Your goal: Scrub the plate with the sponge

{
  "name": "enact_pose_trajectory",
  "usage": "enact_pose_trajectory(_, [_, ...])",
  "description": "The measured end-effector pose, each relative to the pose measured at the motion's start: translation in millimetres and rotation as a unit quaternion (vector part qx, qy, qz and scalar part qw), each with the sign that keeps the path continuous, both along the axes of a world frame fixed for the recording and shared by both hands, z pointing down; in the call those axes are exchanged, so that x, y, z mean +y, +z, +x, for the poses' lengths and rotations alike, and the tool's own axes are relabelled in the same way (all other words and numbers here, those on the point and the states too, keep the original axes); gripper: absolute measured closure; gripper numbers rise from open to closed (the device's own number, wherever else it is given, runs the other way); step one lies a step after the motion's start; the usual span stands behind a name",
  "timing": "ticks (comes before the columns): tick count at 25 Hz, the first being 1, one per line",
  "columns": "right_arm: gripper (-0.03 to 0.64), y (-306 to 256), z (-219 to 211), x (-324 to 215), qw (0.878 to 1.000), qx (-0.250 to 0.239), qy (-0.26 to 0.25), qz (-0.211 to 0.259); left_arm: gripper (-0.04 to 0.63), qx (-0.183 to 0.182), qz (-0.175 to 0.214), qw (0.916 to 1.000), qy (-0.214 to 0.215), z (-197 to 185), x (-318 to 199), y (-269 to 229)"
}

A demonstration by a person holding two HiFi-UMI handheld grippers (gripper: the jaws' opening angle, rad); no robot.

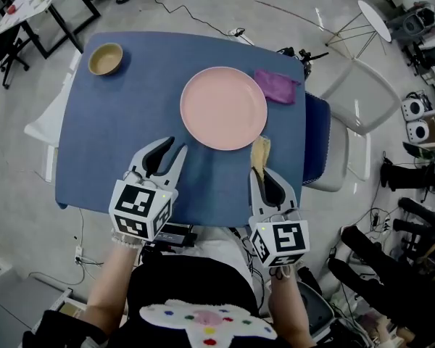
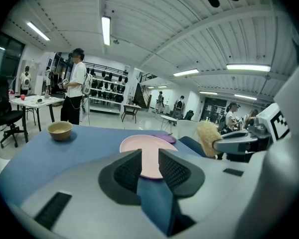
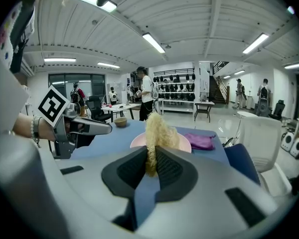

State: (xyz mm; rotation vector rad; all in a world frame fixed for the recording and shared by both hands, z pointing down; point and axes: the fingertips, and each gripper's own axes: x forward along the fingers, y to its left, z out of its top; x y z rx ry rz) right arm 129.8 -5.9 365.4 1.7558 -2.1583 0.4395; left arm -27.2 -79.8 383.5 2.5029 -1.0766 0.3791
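Head view: left gripper [image 1: 174, 145] over the blue table [image 1: 109, 136], jaws wide apart, nothing between them. Right gripper [image 1: 261, 174] clamps the yellow sponge [image 1: 260, 153], just beside the pink plate [image 1: 223, 108] near rim. Beyond: purple cloth [image 1: 277, 85], bowl [image 1: 105, 59].

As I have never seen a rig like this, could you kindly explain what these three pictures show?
No robot here: a person holds two-jaw tongs in each hand. One picture comes from a camera on the person's head, looking down; the other two from cameras riding on the tongs, looking along their jaws. On the blue table lie a round pink plate, a purple cloth and a small tan bowl. The left tongs stand open and empty, short of the plate. The right tongs are shut on a fluffy yellowish sponge near the plate's rim.
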Motion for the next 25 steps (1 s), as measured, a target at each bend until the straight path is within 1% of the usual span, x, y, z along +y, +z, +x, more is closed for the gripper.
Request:
enact_pose_trajectory(10, [0.577, 19.1, 8.8, -46.7, 0.999, 0.011, -0.03, -0.019, 0.488, -0.001, -0.041, 0.9984, -0.04, 1.1, -36.3, 32.6])
enact_pose_trajectory(18, [0.577, 34.4, 12.8, -86.6, 0.998, 0.024, -0.055, -0.032, 0.483, -0.005, -0.073, 0.9949, -0.07, 2.1, -62.3, 61.0])
enact_pose_trajectory(25, [0.577, 50.2, 16.5, -118.1, 0.996, 0.04, -0.061, -0.045, 0.482, -0.001, -0.1, 0.991, -0.089, 6.6, -74.6, 84.8])
